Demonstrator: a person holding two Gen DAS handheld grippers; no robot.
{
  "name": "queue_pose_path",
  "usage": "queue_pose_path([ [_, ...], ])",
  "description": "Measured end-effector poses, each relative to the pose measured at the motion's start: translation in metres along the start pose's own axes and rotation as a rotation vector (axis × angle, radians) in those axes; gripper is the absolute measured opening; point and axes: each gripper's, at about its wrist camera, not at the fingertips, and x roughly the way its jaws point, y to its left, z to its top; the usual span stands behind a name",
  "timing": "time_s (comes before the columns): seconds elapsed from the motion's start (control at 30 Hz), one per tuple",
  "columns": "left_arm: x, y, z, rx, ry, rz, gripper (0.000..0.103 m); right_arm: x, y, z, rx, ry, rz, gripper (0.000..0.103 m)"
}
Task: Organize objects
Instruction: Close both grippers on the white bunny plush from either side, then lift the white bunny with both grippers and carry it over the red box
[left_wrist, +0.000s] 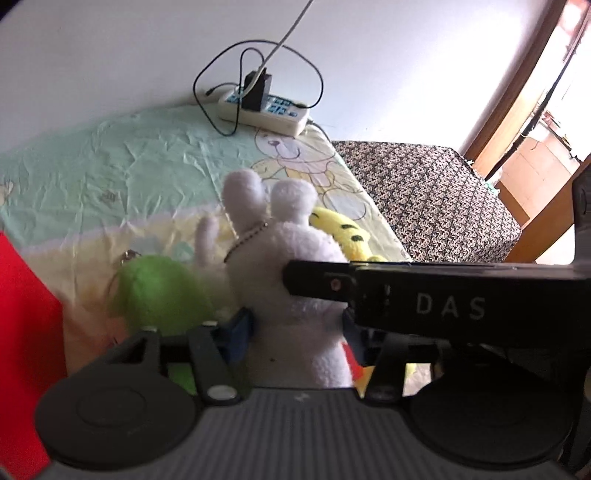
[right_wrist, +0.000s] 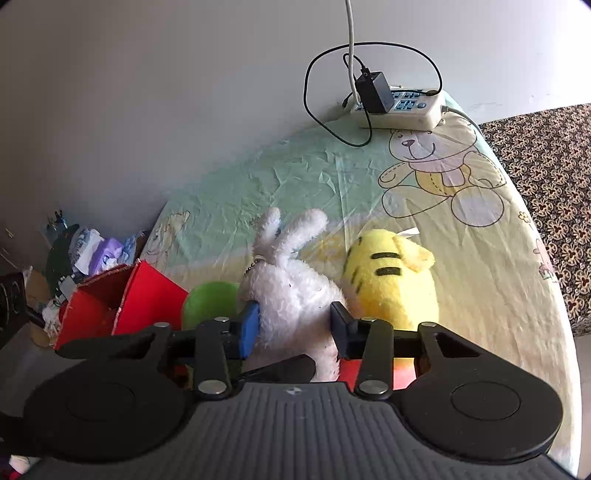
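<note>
The rabbit (right_wrist: 291, 291) lies on the table (right_wrist: 480, 280), ears pointing away toward the power strip (right_wrist: 402, 107); its long axis runs straight ahead of both tools. The right tool (right_wrist: 293, 325) straddles the rabbit's body, its blue pads at either flank, apparently touching but not visibly squeezing the plush. The left tool (left_wrist: 295, 325) also brackets the rabbit, jaws apart; the right tool's finger crosses in front of it. The tiger (right_wrist: 391, 284) touches the rabbit's right side, the green plush (right_wrist: 210, 302) its left. The red box (right_wrist: 122, 302) sits left of the green plush, the likely destination.
</note>
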Motion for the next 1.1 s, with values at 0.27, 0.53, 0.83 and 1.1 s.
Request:
queue_pose_path([
  [0.27, -0.025, -0.006, -0.004, 0.036, -0.075, 0.019, 0.050, -0.017, 0.014, -0.004, -0.035, -0.043, 0.034, 0.044],
  [0.53, -0.048, -0.003, -0.016, 0.019, -0.112, 0.040, 0.050, -0.023, 0.022, -0.020, -0.077, -0.059, 0.077, 0.044],
  [0.83, -0.061, -0.016, -0.032, 0.052, -0.118, 0.072, 0.048, -0.040, 0.026, -0.034, -0.059, -0.074, 0.114, 0.044],
  [1.1, -0.101, -0.006, -0.045, 0.031, -0.185, 0.131, 0.048, -0.044, 0.064, -0.040, -0.137, -0.097, 0.200, 0.045],
])
